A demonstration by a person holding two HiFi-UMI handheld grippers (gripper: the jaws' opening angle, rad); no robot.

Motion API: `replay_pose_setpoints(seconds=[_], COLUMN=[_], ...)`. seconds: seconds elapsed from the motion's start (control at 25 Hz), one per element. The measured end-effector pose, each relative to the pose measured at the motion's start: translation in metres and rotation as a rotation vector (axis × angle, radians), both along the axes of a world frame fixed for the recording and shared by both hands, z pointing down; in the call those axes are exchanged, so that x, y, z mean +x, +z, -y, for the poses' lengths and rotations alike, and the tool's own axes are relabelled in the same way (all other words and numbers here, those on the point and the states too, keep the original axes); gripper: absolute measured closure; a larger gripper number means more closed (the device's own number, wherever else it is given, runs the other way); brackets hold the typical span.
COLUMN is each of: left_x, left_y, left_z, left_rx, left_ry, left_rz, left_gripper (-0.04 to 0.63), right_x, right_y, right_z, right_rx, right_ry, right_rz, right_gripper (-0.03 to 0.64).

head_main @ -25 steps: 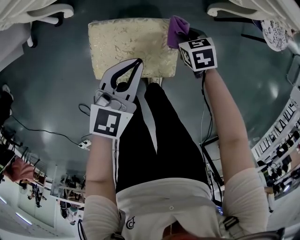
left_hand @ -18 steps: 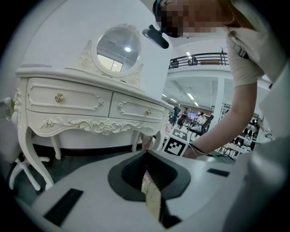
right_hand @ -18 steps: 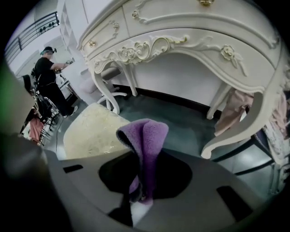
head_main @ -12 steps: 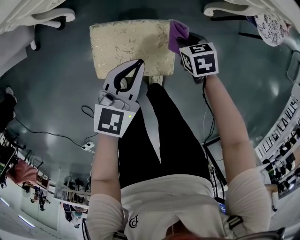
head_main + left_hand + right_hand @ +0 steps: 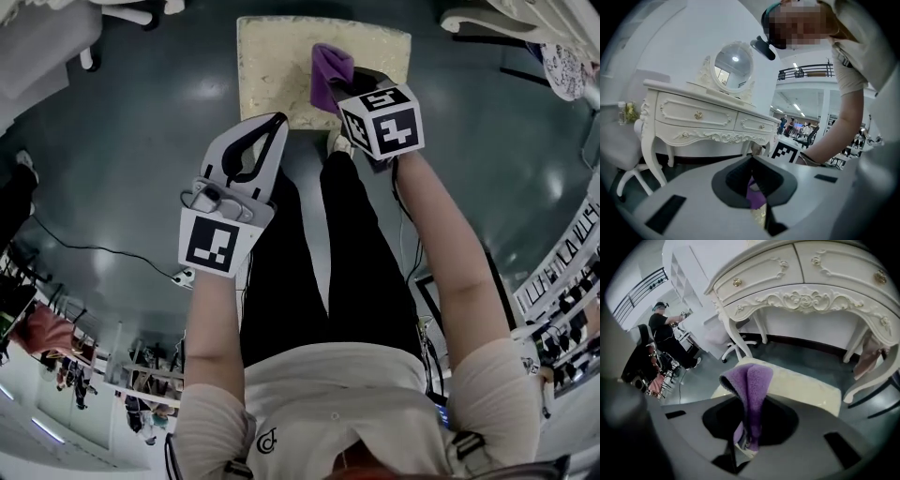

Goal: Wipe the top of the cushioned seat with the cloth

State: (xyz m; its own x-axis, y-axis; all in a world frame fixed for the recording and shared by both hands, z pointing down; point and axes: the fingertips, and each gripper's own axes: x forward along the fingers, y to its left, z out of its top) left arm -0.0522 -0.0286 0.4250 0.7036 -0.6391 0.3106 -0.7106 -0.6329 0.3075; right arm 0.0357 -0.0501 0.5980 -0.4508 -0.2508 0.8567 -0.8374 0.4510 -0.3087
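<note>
Purple cloth (image 5: 751, 380), folded lengthwise, points forward along the right tongs (image 5: 748, 427) clamped on it, above the cushioned seat (image 5: 272, 56); the left tongs (image 5: 278, 122) are closed, empty.

Head view: marker cube (image 5: 380, 120) on right tongs (image 5: 747, 434) hides cushioned seat's (image 5: 272, 66) near right corner and cloth's (image 5: 330, 75) lower end.

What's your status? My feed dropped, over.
Left gripper shut, empty, by the seat's near edge. Right gripper shut on purple cloth, over the seat; contact unclear. Nothing else on the seat top.
</note>
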Motion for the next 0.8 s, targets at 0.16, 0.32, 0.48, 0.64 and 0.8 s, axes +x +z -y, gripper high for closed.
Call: replay_pose_setpoints(seconds=[0.16,0.32,0.48,0.64,0.8], left_x=[-0.057,-0.097,-0.125,-0.139,-0.130], left_y=[0.011,0.022,0.034,0.043,0.046], left_z=[-0.011,-0.018,-0.022,-0.023,-0.025], left_rx=[-0.018,-0.030,-0.053,-0.069,-0.084], left_ry=[0.006,0.020,0.015,0.014,0.044], left_rz=[0.044,0.068,0.064,0.046,0.028], left_gripper=[0.582,0.582,0.582,0.582,0.581], right_x=[-0.064,-0.114,-0.151,-0.159,-0.142], right_y=[0.008,0.018,0.032,0.046,0.052], right_z=[-0.005,-0.002,0.006,0.009,0.009], right_rx=[-0.025,-0.038,-0.054,-0.068,-0.072], right_ry=[-0.005,-0.004,-0.007,0.009,0.042], right_rz=[0.034,0.060,0.055,0.016,-0.001], right_gripper=[0.535,0.535,0.535,0.535,0.535])
